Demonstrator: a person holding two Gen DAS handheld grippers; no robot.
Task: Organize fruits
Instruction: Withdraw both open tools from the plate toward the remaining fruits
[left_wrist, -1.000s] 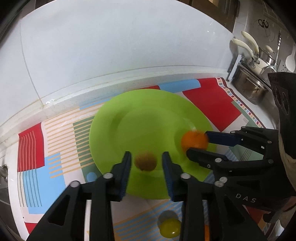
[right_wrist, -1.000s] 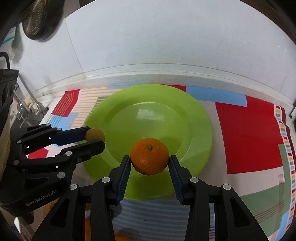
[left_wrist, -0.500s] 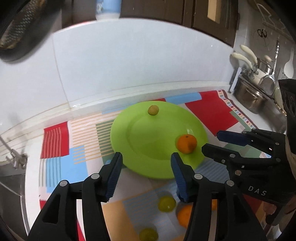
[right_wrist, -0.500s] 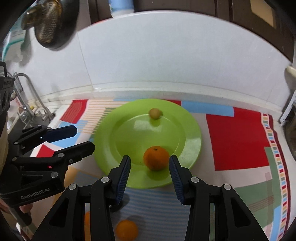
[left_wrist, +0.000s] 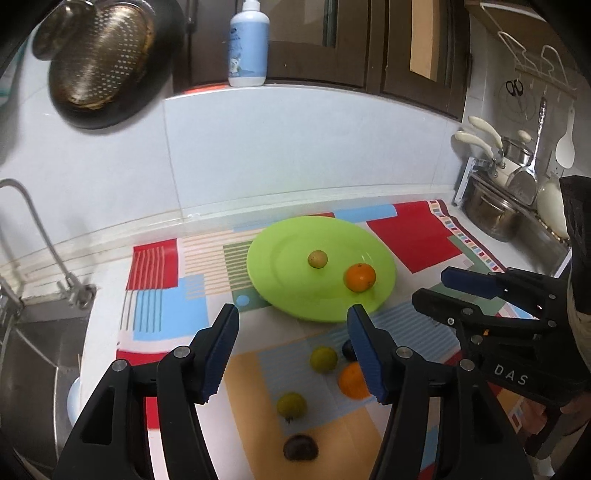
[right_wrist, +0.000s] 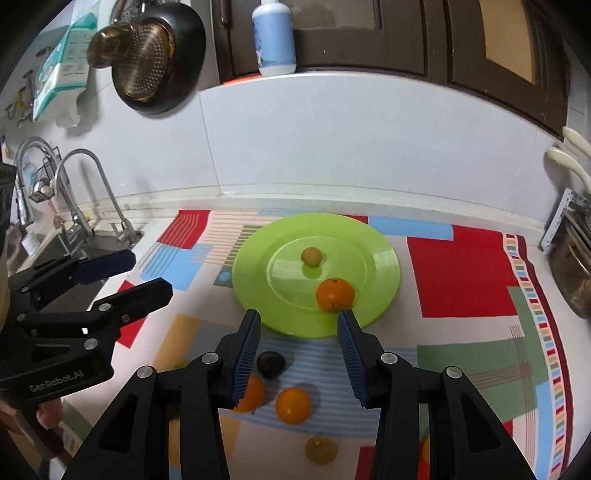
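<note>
At the far left the sink (left_wrist: 33, 354) drops away past the mat (left_wrist: 159, 317) edge, its tap (left_wrist: 44, 240) standing over it. My left tool (left_wrist: 291, 345) hangs wide open with nothing in it, above the loose fruit on the table: a green lime (left_wrist: 323, 359), a second lime (left_wrist: 291, 405), an orange (left_wrist: 352, 380) and a dark fruit (left_wrist: 300, 448). Beyond lies the green plate (left_wrist: 280, 280), carrying a small yellow fruit (left_wrist: 317, 259) and a tangerine (left_wrist: 359, 277) near its right rim. My right tool (right_wrist: 298, 343) is open and empty too, just short of the plate's near rim. Bare red mat lies right of the plate, then pots (left_wrist: 491, 214) at the table's end.
</note>
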